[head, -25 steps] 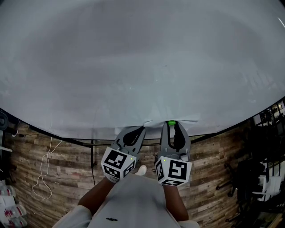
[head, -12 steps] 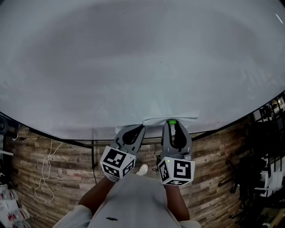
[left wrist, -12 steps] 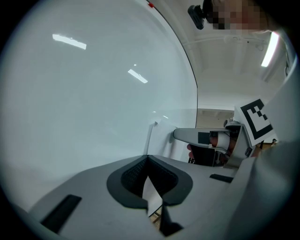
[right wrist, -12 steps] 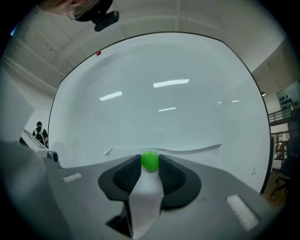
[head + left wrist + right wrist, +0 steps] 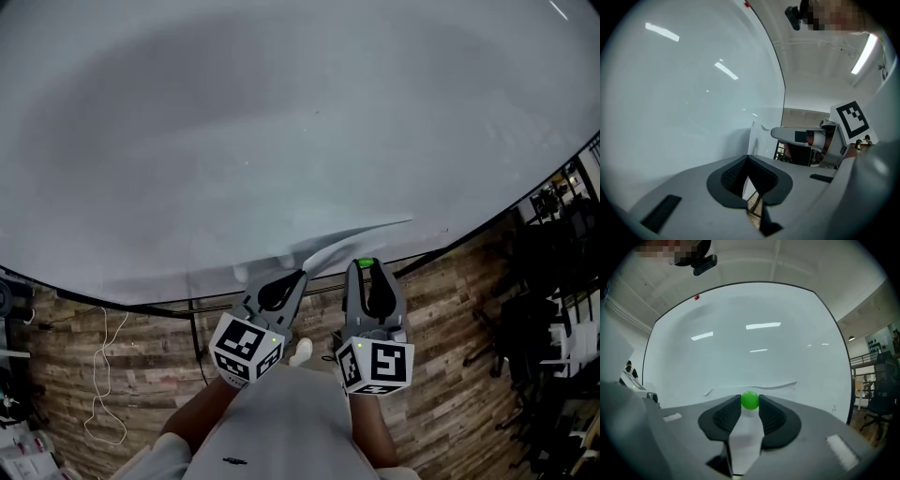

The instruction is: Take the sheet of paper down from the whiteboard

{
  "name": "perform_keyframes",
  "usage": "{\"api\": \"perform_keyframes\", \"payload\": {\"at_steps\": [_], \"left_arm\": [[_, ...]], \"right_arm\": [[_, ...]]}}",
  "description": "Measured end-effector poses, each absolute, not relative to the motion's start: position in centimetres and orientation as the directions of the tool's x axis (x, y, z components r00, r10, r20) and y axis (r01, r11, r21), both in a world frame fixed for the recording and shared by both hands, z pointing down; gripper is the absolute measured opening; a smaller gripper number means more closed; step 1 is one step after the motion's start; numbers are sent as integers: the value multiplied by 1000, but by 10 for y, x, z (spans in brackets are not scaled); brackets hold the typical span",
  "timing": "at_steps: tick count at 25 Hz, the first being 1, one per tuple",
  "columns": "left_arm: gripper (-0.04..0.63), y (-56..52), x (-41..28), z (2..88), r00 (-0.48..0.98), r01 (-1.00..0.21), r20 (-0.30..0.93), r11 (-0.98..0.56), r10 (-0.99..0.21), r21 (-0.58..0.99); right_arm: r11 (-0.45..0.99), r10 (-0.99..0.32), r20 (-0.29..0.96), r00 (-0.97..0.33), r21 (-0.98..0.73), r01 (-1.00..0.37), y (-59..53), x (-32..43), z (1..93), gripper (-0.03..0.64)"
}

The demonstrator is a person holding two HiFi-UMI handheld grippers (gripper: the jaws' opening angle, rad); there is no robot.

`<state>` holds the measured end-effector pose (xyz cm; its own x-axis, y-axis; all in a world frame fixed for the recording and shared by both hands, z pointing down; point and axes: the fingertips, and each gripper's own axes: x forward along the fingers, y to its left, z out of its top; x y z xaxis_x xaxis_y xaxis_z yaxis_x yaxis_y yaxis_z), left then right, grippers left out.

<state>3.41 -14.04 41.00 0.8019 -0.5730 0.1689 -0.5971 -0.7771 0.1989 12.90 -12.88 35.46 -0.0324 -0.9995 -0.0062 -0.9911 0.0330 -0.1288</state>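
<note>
1. Whiteboard: the reference surface. It fills the upper part of the head view and rises directly ahead of both my tools.
2. Sheet of paper: white, at the whiteboard's lower edge. Its left end bows away from the board's face, and its right end runs back toward the board. In the left gripper view it stands as an upright white strip against the whiteboard.
3. My left tool: the jaws are fully together, pinching the sheet's near edge, which rises from their tips. It sits just below the whiteboard's lower edge.
4. My right tool: the jaws stand wide, with a pad pressed on each side of a green ball. It points at the whiteboard's lower edge, just right of the left tool. I cannot tell whether the ball touches the board.
5. Wood-plank floor: lies beneath the whiteboard. A white cable trails across it at the left.
</note>
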Motion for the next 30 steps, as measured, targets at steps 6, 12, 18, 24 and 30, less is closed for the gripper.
{"api": "perform_keyframes", "payload": {"at_steps": [6, 12, 18, 24, 30], "left_arm": [[6, -119, 38, 413, 848, -528, 180, -826, -499, 198], [6, -106, 24, 419, 865, -492, 208, -853, -457, 172], [6, -99, 10, 419, 874, -474, 215, -863, -437, 176], [6, -95, -5, 419, 878, -468, 206, -862, -431, 192], [6, -98, -9, 416, 875, -478, 182, -859, -448, 184]], "right_arm": [[-16, -1000, -7, 17, -101, -995, -104, 136, 352, 129], [-21, -1000, -21, 22, -72, -997, -86, 131, 348, 129], [-14, -999, -30, 15, -45, -999, -79, 122, 348, 129], [23, -999, -35, -23, -9, -1000, -72, 111, 354, 129], [31, -999, -25, -31, -4, -1000, -70, 113, 363, 129]]}}
